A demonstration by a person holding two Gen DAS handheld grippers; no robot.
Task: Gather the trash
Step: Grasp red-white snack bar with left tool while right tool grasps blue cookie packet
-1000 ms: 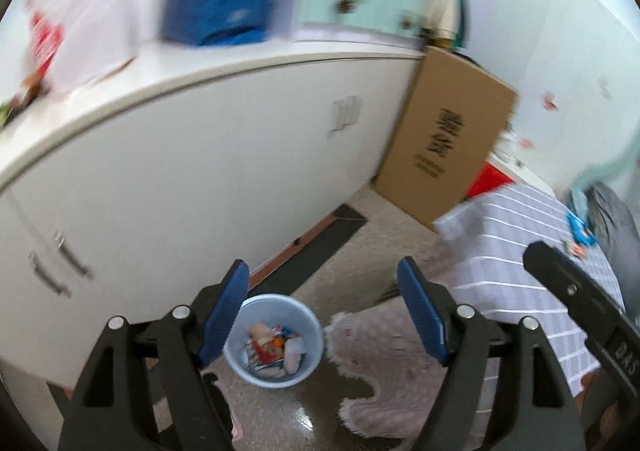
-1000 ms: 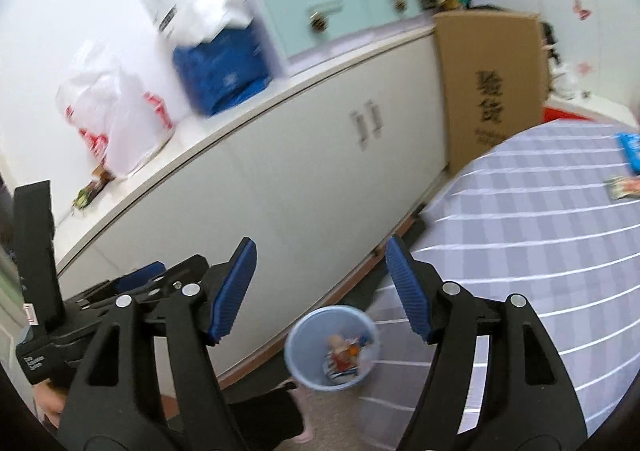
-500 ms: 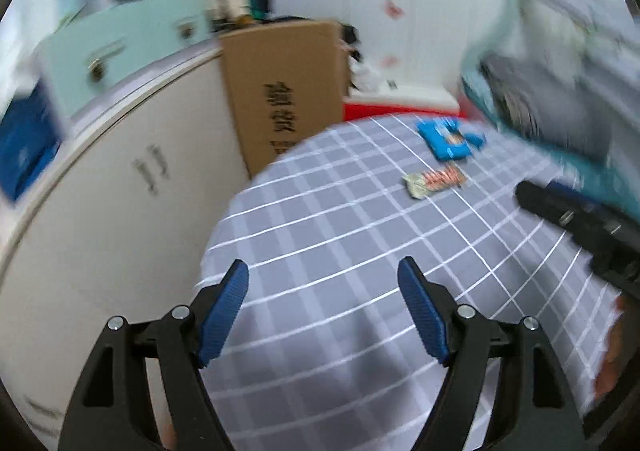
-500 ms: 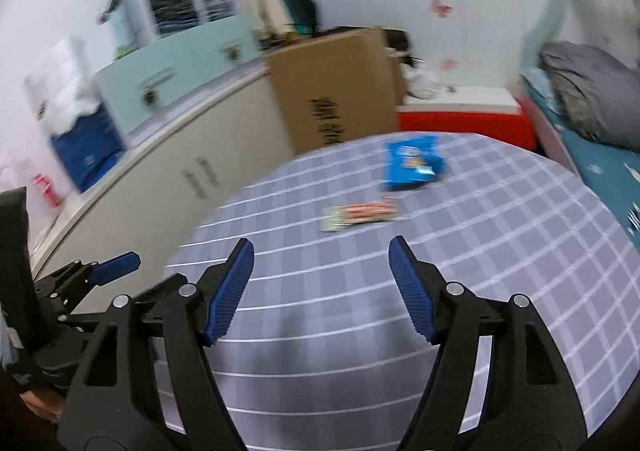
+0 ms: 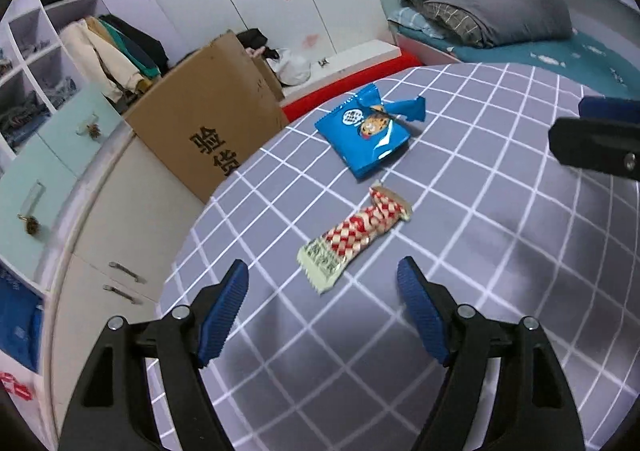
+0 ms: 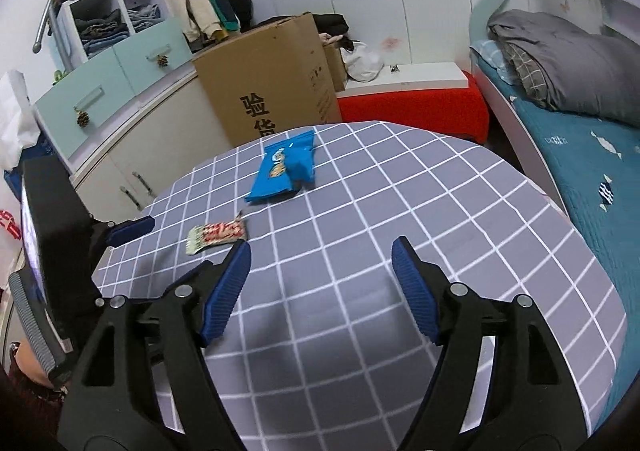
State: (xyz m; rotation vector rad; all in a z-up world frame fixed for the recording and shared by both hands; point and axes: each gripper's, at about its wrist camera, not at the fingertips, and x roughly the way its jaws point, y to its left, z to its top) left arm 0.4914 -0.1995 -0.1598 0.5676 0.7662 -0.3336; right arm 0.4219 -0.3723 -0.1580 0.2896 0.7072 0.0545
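Observation:
Two pieces of trash lie on the round table with the grey checked cloth (image 5: 500, 251) (image 6: 440, 211). A red-and-white snack wrapper (image 5: 356, 235) (image 6: 216, 235) sits just ahead of my left gripper (image 5: 322, 271), which is open with the wrapper's near end between its fingertips, untouched. A blue snack packet (image 5: 366, 131) (image 6: 282, 171) lies further back. My right gripper (image 6: 320, 249) hovers open over bare cloth, its jaws still spreading, with nothing between them; the wrapper is just beyond its left fingertip. Each gripper shows at the edge of the other's view.
A tall cardboard box (image 5: 212, 123) (image 6: 272, 91) stands behind the table against white cabinets (image 5: 120, 235). A red bench (image 6: 412, 107) and a bed (image 6: 580, 123) with a grey quilt border the far and right sides.
Both views swung from the floor bin and cabinets round to the table top. The wrapper and blue packet have come much nearer. Both grippers stay open and empty.

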